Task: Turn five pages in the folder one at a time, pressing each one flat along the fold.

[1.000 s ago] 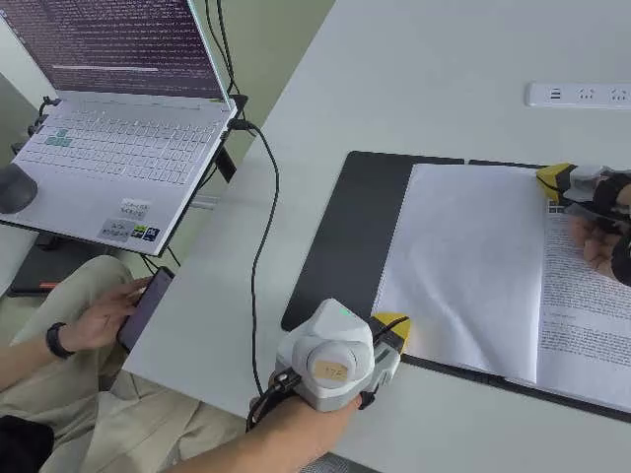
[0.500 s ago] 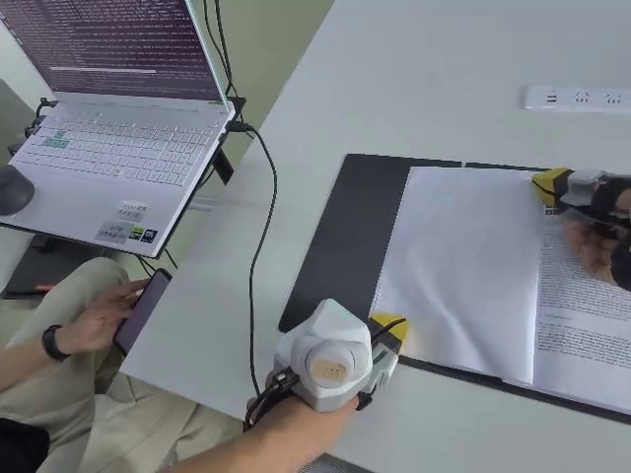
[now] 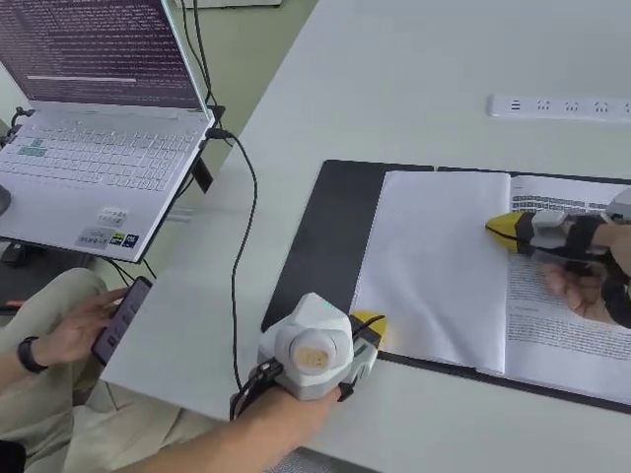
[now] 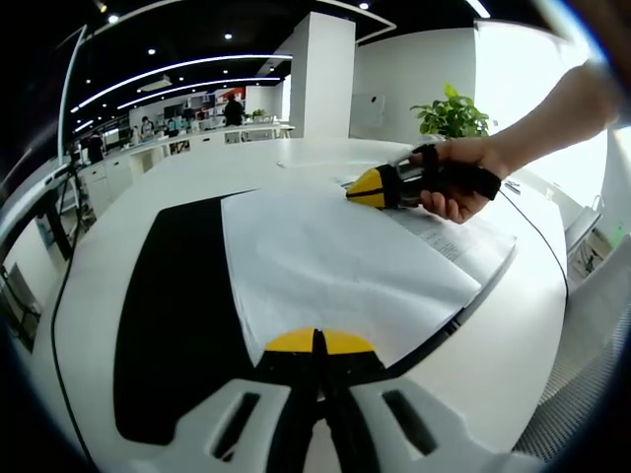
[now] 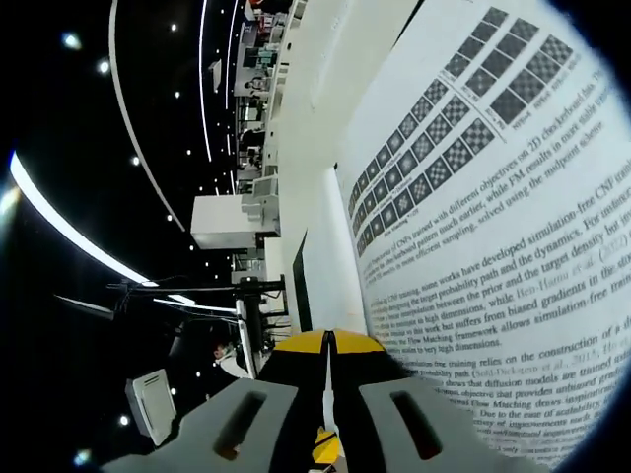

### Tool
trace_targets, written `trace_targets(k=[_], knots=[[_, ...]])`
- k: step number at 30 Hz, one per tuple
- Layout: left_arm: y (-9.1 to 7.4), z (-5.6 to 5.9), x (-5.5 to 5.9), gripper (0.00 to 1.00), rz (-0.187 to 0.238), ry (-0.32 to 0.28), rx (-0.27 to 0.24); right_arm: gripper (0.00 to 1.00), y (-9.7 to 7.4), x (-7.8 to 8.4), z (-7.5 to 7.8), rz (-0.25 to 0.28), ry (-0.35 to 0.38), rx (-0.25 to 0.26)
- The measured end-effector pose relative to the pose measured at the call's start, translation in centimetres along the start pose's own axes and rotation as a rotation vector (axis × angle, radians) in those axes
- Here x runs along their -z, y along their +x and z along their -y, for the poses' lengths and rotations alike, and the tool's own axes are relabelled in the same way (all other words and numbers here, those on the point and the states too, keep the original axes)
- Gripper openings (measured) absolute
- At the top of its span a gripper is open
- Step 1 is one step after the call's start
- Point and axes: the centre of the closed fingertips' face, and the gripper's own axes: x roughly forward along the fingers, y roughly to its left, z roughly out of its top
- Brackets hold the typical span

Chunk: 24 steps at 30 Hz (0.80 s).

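White surface (image 3: 414, 79) carries the open folder (image 3: 335, 236) beneath my fingers. My left fingers (image 3: 367, 323), closed, rest on its turned page (image 3: 434, 266); my right fingers (image 3: 505, 229), closed, press at the fold (image 3: 507, 325). Dragging hard could crease that page.

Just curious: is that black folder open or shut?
Open. The folder lies flat, a blank page and a printed page spread side by side.

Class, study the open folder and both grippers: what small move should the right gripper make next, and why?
Probably slide the right gripper down the fold toward the near edge of the folder. Its shut tip sits partway down the fold, with more fold below it, while the left gripper, also shut, rests on the blank page at its near edge.
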Motion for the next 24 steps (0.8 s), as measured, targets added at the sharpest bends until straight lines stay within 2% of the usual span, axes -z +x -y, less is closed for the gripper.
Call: trace_targets(k=[3,8,11,13,17,24], knots=[[0.0,0.0,0.0,0.0,-0.006,0.004,0.001,0.0,-0.5,0.6,0.3,-0.007,0.006,-0.004],[0.0,-0.1,0.1,0.0,-0.016,0.016,0.003,0.0,-1.3,3.6,0.6,-0.07,-0.04,-0.009],[0.0,-0.1,0.1,0.0,-0.02,0.017,0.0,0.0,-1.7,4.4,0.9,-0.075,-0.041,-0.01],[0.0,0.0,0.1,0.0,-0.023,0.021,-0.001,0.0,-2.1,5.6,0.7,-0.08,-0.044,-0.01],[0.0,0.0,0.1,0.0,-0.028,0.027,-0.001,0.0,-2.6,6.4,1.3,-0.09,-0.048,-0.009],[0.0,0.0,0.1,0.0,-0.029,0.032,-0.006,0.0,-3.9,9.2,1.7,-0.123,-0.066,-0.01]])
